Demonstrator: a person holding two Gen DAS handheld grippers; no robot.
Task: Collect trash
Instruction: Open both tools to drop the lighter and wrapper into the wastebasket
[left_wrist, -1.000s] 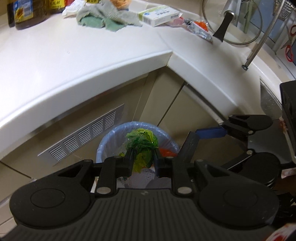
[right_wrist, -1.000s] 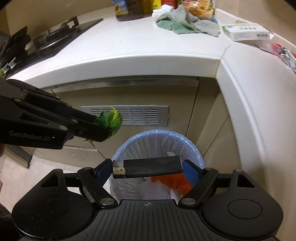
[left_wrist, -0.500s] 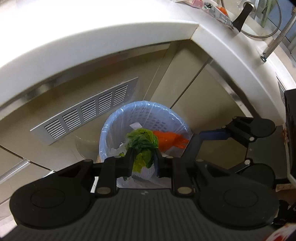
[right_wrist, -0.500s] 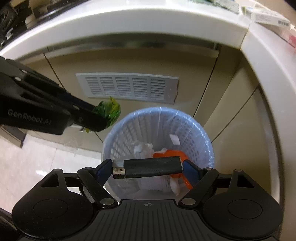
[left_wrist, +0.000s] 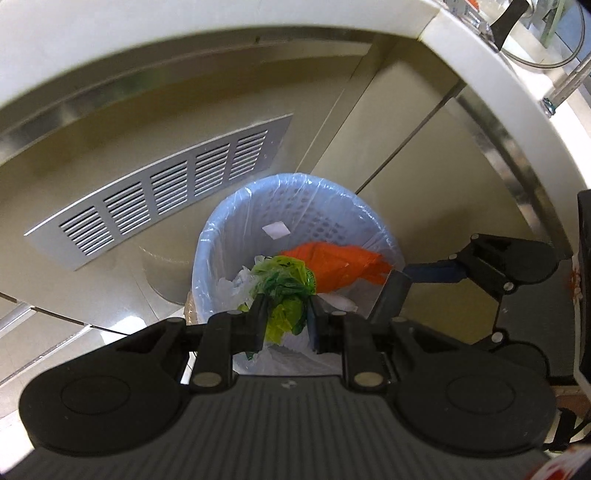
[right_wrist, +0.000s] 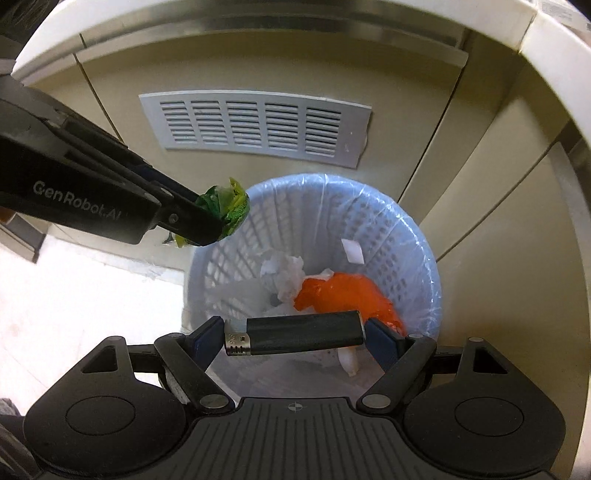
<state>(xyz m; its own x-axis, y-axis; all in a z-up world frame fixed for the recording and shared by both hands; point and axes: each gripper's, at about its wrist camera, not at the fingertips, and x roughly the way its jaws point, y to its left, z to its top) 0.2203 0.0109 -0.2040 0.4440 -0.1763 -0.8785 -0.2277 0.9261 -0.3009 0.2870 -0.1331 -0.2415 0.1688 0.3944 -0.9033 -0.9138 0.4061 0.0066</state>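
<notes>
My left gripper (left_wrist: 286, 314) is shut on a crumpled green wrapper (left_wrist: 286, 286) and holds it above the left rim of a pale blue lined waste basket (left_wrist: 221, 240). The wrapper also shows in the right wrist view (right_wrist: 225, 205). My right gripper (right_wrist: 295, 334) is shut on a black lighter (right_wrist: 295, 330), held crosswise over the basket's (right_wrist: 417, 258) near rim. The basket holds an orange wrapper (right_wrist: 343, 295) and white tissue (right_wrist: 284, 273).
Beige cabinet doors stand behind the basket, with a silver vent grille (right_wrist: 255, 127) in one. The white counter edge (left_wrist: 184, 40) overhangs above. Pale floor (right_wrist: 74, 295) lies left of the basket.
Both grippers have come down from counter height toward the basket, each still holding its item. The basket now looks larger and nearer, and the countertop has left the views.
</notes>
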